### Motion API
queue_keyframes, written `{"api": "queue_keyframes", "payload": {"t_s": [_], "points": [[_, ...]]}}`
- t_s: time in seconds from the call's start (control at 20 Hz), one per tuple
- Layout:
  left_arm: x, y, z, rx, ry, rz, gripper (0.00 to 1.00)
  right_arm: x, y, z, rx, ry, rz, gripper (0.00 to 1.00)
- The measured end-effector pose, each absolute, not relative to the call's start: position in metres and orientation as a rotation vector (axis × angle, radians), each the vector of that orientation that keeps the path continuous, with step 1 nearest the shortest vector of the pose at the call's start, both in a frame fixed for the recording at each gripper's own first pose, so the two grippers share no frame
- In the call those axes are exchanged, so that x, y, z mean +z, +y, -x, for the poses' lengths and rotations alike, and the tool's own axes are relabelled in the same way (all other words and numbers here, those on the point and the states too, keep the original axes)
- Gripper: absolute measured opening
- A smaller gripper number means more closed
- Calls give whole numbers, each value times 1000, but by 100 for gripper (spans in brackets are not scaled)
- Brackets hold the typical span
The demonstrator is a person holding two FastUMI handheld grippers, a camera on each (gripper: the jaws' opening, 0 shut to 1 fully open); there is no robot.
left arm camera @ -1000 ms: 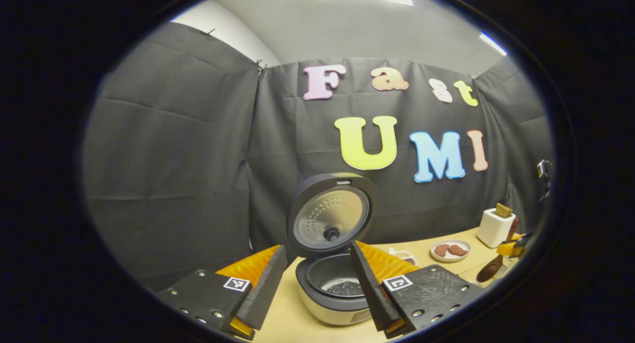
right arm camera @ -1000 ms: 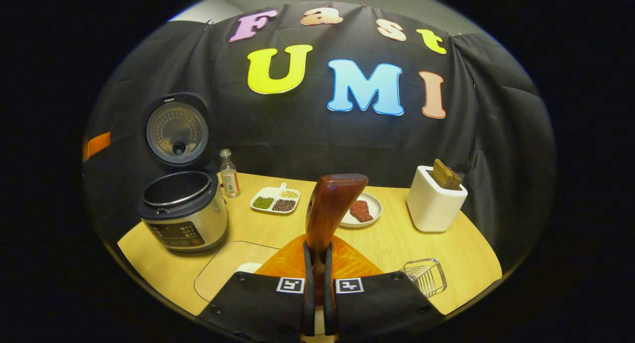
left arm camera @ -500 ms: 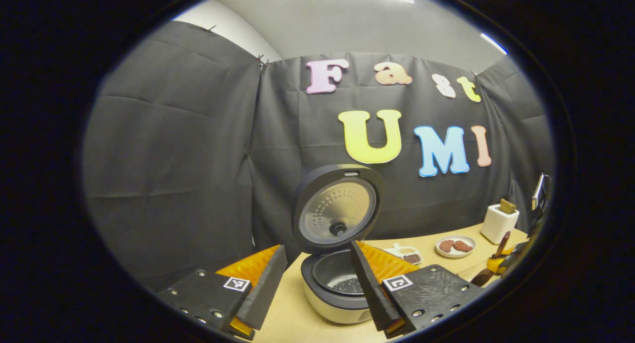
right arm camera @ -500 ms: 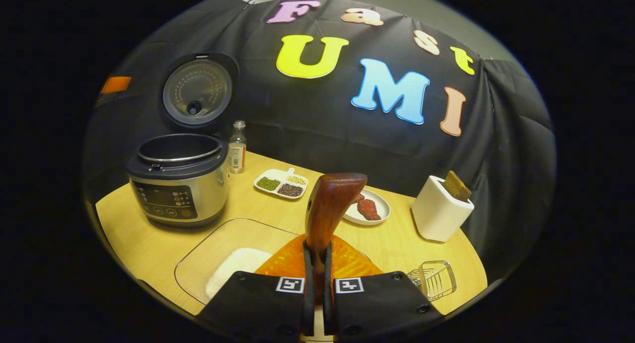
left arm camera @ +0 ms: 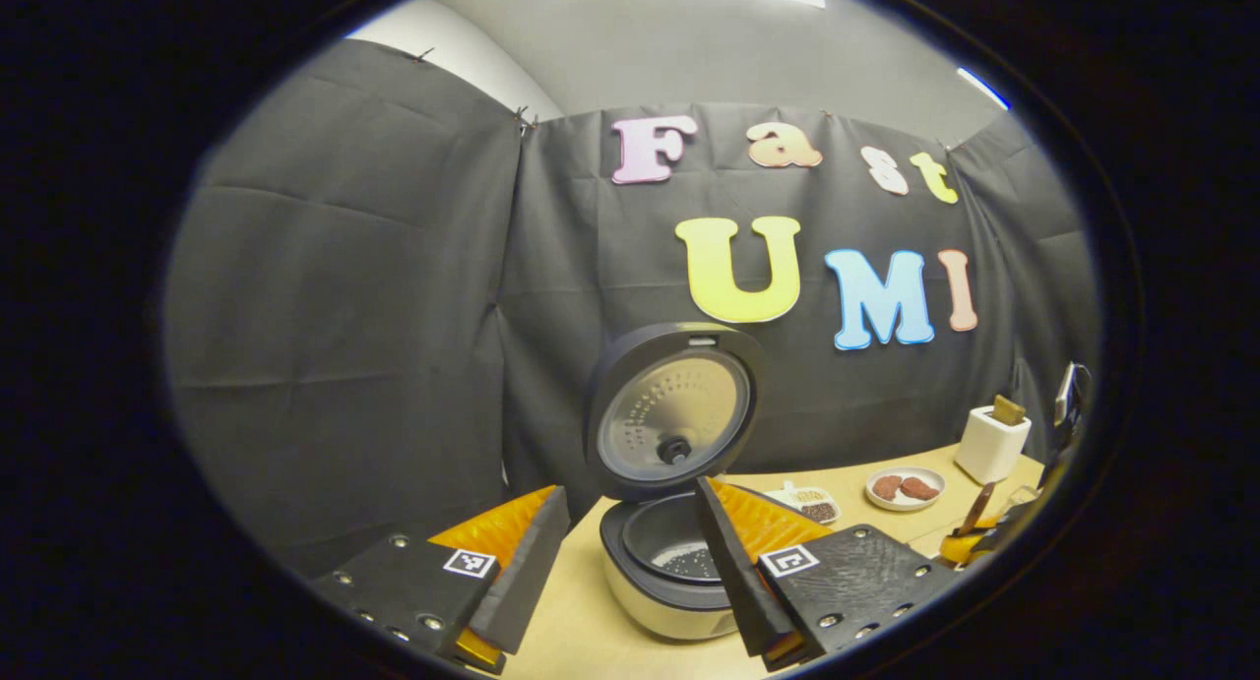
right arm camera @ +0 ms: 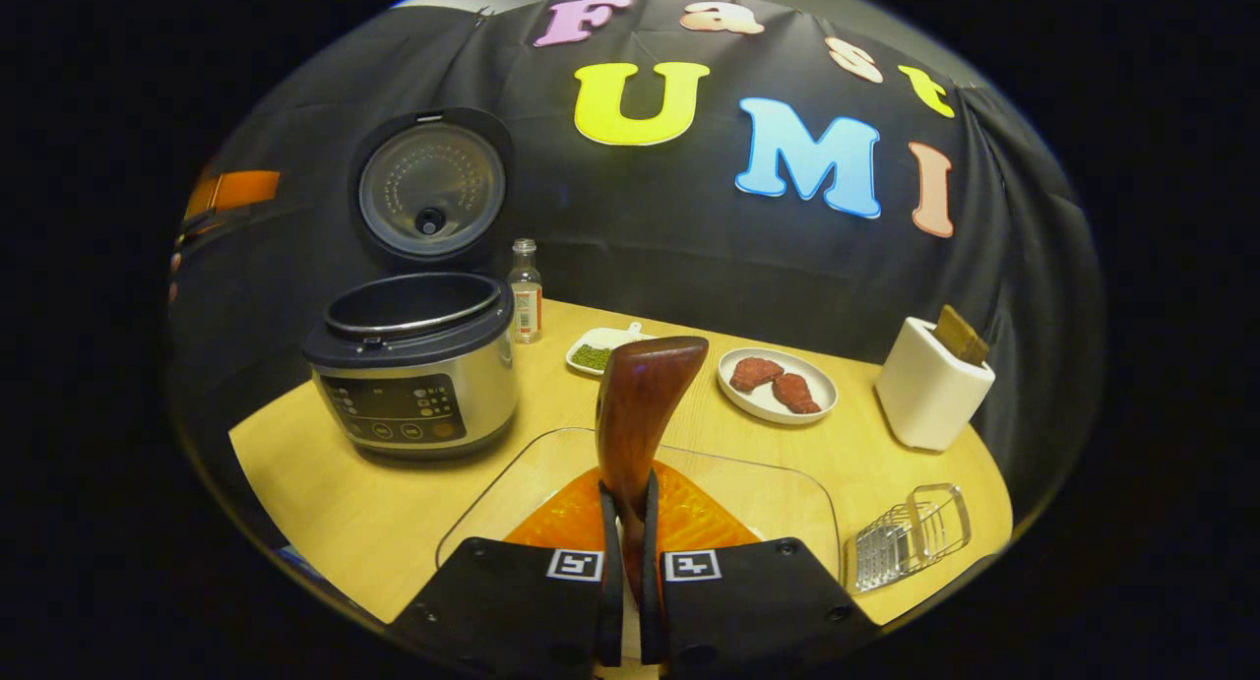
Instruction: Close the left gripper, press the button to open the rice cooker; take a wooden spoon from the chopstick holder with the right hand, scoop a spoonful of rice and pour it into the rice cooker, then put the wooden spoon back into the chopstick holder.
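In the left gripper view, the left gripper (left arm camera: 630,552) hangs with its jaws spread wide and nothing between them, just in front of the rice cooker (left arm camera: 669,582), whose lid (left arm camera: 674,409) stands up open. A scatter of pale grains shows in the pot. Over the last second the cooker has slid slightly right in this view and the chopstick holder (left arm camera: 989,444) has come further into sight at the far right, so this hand has only drifted. Low at the right edge, the right gripper with the wooden spoon (left arm camera: 976,511) sits lower than it did a second ago.

In the right gripper view, the right gripper (right arm camera: 630,562) has its jaws pressed on the wooden spoon (right arm camera: 640,419), whose bowl rises ahead of the fingers. The clear rice tray (right arm camera: 778,503) now lies right under the fingers (a second ago it was only a corner at the near edge), and the rice cooker (right arm camera: 413,385) stands to the left, closer than before. The chopstick holder (right arm camera: 925,395) is at the far right, well apart. I judge the hand is carrying the spoon toward the tray for a scoop; whether the spoon holds rice I cannot tell.
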State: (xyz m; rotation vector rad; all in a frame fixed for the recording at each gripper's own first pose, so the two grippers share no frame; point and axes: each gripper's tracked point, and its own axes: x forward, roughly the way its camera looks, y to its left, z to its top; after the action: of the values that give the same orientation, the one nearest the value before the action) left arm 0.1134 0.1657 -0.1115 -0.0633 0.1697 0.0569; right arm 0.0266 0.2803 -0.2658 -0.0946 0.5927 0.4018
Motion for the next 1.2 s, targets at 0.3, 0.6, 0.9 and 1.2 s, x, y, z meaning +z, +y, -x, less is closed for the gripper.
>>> {"api": "queue_keyframes", "payload": {"t_s": [0.3,0.6,0.9,1.2], "points": [[-103,164,-108,53,160,61,80,-268,265,-30,352,724,-302,9],[-92,163,-101,53,147,36,81,-269,232,-42,259,783,-635,8],[-85,166,-95,69,134,31,81,-251,212,-58,197,786,-879,8],[-86,163,-94,72,134,38,81,-212,228,-75,249,774,-965,8]]}}
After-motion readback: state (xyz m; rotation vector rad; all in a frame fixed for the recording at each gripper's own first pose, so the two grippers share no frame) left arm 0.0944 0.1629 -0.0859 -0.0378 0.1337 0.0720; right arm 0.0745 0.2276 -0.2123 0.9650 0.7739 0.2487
